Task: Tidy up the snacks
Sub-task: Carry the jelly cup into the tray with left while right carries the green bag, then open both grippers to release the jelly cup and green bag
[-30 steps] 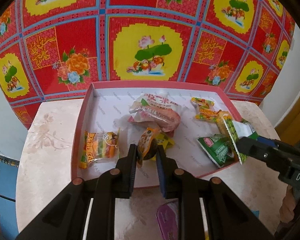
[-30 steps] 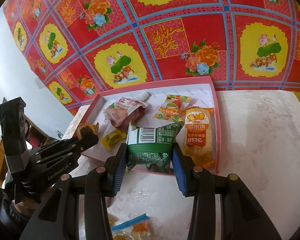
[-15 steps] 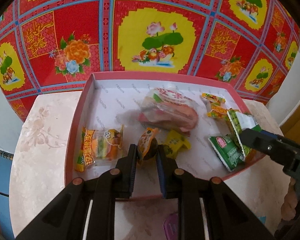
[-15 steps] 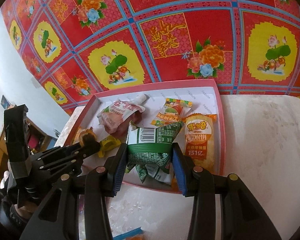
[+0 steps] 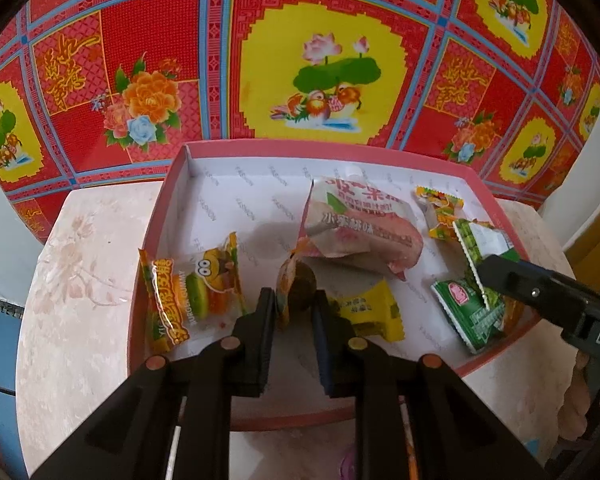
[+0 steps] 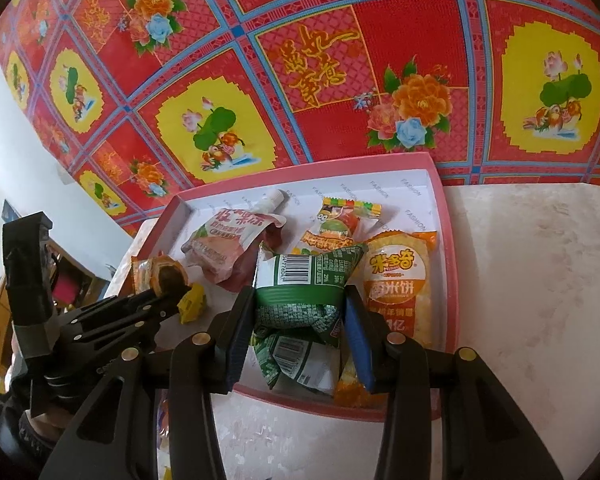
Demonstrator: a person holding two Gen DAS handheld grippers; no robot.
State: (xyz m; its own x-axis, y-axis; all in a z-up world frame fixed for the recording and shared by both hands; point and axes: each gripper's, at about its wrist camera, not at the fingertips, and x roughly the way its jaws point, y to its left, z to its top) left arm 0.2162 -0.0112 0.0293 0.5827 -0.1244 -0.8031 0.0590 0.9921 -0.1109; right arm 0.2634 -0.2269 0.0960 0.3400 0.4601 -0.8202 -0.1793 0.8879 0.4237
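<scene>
A pink-rimmed white box sits on the marble table and holds several snacks. My left gripper is shut on a small brown snack in an orange wrapper, over the box's near part, between a burger gummy pack and a yellow candy. My right gripper is shut on a green packet, held over the box's near right part above another green packet. The left gripper shows in the right wrist view, the right gripper in the left wrist view.
In the box lie a pink drink pouch, a small yellow-green candy pack and an orange rice cracker pack. A red floral cloth hangs behind the table. More wrappers lie on the table before the box.
Both grippers have moved forward over the box with their snacks still held. The left one now sits lower, among the snacks in the box.
</scene>
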